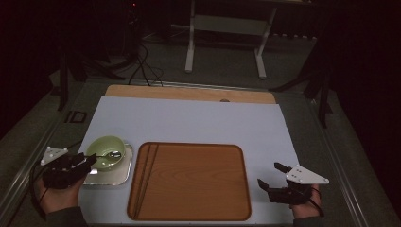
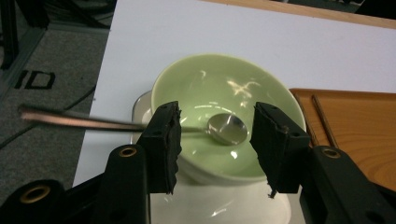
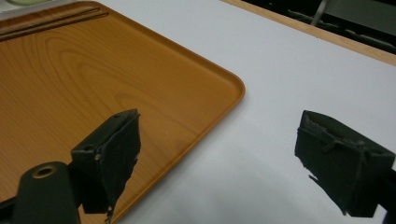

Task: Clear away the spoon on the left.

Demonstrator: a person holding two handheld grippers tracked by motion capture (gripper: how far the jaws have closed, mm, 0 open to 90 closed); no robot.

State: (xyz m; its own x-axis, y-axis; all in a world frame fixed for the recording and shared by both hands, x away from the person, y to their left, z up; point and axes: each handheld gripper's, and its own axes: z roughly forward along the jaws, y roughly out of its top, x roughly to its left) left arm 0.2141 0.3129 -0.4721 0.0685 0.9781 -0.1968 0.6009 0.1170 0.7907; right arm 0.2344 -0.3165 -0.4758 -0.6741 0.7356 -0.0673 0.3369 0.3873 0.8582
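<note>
The left tongs (image 2: 215, 142) stand spread, gripping nothing, their jaws either side of the pale green ceramic bowl (image 2: 219, 93) just ahead. A metal spoon (image 2: 227, 129) rests in it, handle past the left jaw. Beyond, floor lettering reads "ID". The right tongs (image 3: 219, 158) gape over the wooden tray's (image 3: 70, 70) corner.

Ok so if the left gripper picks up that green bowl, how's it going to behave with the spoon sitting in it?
The green bowl looks glazed and glossy, so probably slippery and breakable. The spoon lies loose inside with its handle over the rim, so it would likely slide or tip out. The left gripper, open, should probably lift slowly.
</note>
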